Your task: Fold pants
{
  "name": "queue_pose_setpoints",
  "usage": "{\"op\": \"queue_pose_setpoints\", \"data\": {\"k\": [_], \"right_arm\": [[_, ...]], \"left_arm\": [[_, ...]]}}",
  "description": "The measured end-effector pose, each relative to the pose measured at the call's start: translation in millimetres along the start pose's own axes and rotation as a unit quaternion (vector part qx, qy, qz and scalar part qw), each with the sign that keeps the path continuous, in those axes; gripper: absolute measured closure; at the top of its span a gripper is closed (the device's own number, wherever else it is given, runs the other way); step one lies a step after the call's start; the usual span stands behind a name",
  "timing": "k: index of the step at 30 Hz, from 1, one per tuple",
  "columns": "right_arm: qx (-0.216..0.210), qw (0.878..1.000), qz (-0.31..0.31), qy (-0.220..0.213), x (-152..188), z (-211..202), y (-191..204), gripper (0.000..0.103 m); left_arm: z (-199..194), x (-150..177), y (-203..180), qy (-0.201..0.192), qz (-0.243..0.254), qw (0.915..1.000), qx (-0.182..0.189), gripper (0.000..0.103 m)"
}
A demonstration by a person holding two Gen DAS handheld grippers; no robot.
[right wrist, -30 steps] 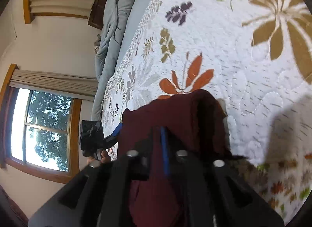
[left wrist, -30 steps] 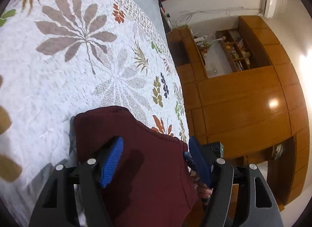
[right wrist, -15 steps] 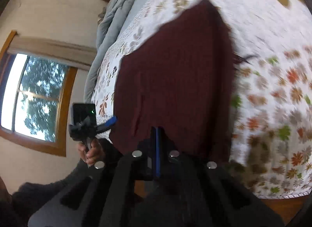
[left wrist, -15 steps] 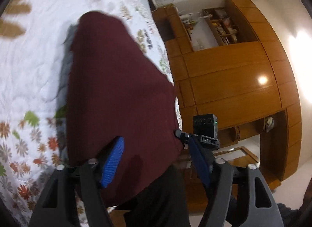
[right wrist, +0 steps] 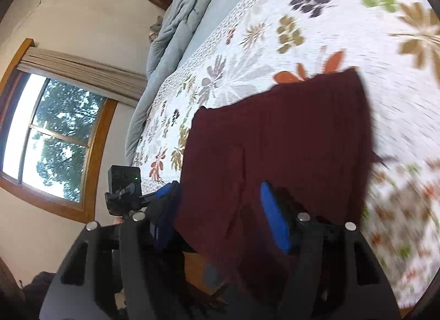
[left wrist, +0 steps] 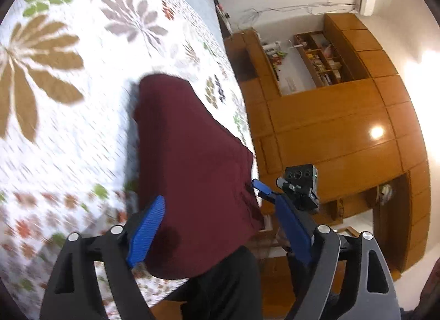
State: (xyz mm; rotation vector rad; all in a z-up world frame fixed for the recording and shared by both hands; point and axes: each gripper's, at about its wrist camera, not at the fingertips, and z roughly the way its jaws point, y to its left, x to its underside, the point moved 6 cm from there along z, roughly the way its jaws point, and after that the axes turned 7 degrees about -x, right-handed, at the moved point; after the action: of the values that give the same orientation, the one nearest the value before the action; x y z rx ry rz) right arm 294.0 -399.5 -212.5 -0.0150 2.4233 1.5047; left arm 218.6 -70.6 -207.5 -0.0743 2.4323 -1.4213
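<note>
The dark red pants (left wrist: pixel 192 168) lie folded on the flowered bedspread (left wrist: pixel 68 127), with their near end hanging over the bed's edge. My left gripper (left wrist: pixel 217 226) hovers over that near end. Its jaws are opening and its blue pads (left wrist: pixel 145 232) do not press the cloth. In the right wrist view the pants (right wrist: pixel 275 141) spread out ahead of my right gripper (right wrist: pixel 220 210). Its jaws are opening too, with the cloth's near edge loose between them. Each gripper shows in the other's view: the right gripper (left wrist: pixel 264 190) and the left gripper (right wrist: pixel 162 196).
A grey duvet (right wrist: pixel 176 25) is bunched at the head of the bed. A window (right wrist: pixel 52 138) is on one side and a wooden wardrobe wall (left wrist: pixel 343 133) with open shelves on the other. A person's dark trousers (left wrist: pixel 220 287) stand against the bed's edge.
The right jaws, shut on the pants' edge before, have parted and let the cloth go. The left jaws stand wider. Both views drew back from the far fold toward the bed's near edge.
</note>
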Motion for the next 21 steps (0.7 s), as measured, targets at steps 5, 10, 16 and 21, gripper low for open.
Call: {"op": "queue_pose_setpoints", "data": {"k": [5,10,16,21], "right_arm": [[0.018,0.999,0.033,0.018,-3.1,2.0,-38.0,0.087],[0.007,0.997,0.067,-0.046,6.5,-62.2,-59.9,0.015],[0.038,0.994,0.102,-0.018,18.3,-90.6,-82.4,0.007],[0.051,0.993,0.089,0.051,22.3,-64.7,-76.6,0.007]], "left_arm": [[-3.0,-11.8,16.5,0.01,0.0,0.9995,-0.031,0.02],[4.4,-15.8,22.7,0.04,0.019,0.9983,-0.038,0.02],[17.9,-27.1,29.7,0.095,0.014,0.995,-0.028,0.018],[18.4,-36.1,32.1,0.107,0.002,0.9942,-0.017,0.016]]}}
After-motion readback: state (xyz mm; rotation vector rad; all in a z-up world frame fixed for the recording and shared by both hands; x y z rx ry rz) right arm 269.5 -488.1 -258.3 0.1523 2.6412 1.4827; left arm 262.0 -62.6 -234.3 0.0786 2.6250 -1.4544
